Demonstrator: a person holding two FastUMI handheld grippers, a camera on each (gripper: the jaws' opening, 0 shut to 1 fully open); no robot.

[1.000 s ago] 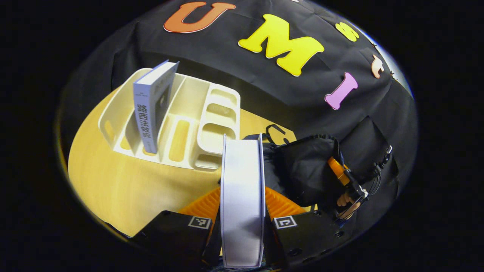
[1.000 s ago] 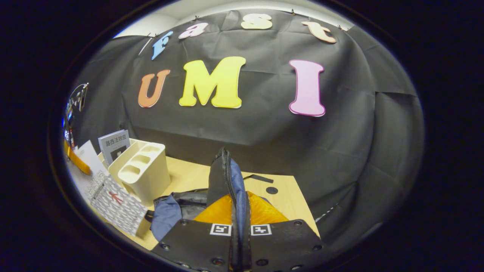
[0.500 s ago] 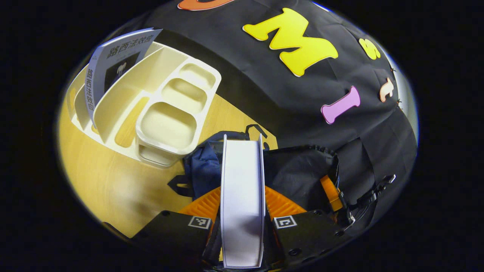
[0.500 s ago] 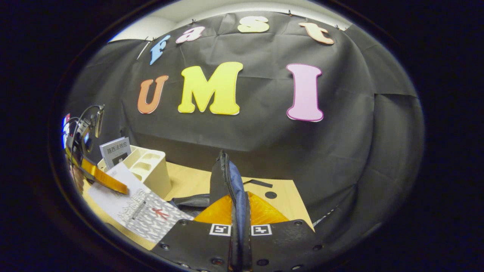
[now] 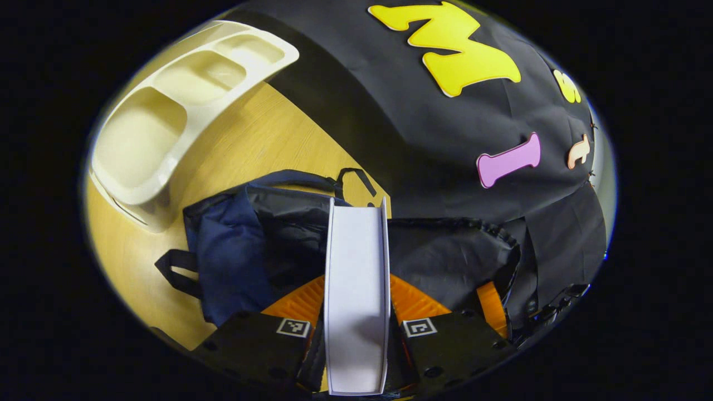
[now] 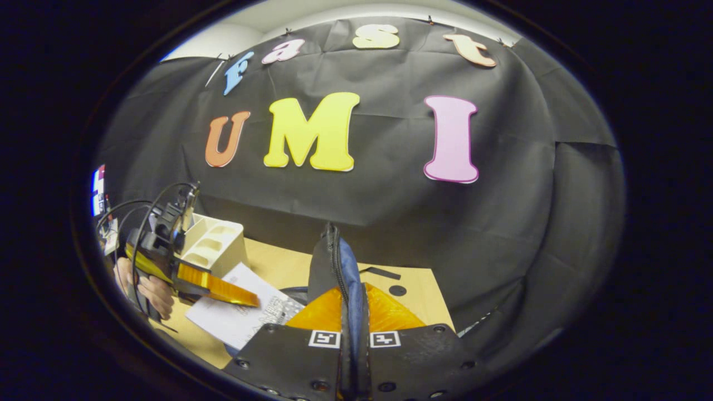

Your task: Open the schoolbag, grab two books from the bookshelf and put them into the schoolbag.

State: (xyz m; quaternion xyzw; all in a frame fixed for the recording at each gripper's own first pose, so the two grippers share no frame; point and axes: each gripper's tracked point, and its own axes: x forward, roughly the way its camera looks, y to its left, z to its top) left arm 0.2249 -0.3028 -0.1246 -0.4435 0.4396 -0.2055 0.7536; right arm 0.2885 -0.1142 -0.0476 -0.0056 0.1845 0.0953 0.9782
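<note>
The left gripper (image 5: 356, 312) held a white book (image 5: 356, 278) edge-on, both fingers pressed to its covers, poised over the dark blue schoolbag (image 5: 234, 245) lying on the wooden table (image 5: 262, 133). The right gripper (image 6: 354, 334) was closed on the zipped edge of the schoolbag's flap (image 6: 340, 273), lifting it upright so the mouth stood open. In the right gripper view the left gripper (image 6: 239, 298) appeared at the near left, bringing the book (image 6: 245, 314) in flat beside the raised flap, with a hand (image 6: 150, 289) behind it. To do this step well, the book should probably be tipped leading edge down and slid between flap and bag body while the right gripper keeps the flap high and taut; loose fabric could catch a corner. The cream bookshelf (image 5: 167, 111) stood at the far left of the table, near the bag but apart from it. A black cloth wall (image 6: 501, 223) closed the booth behind the table.
</note>
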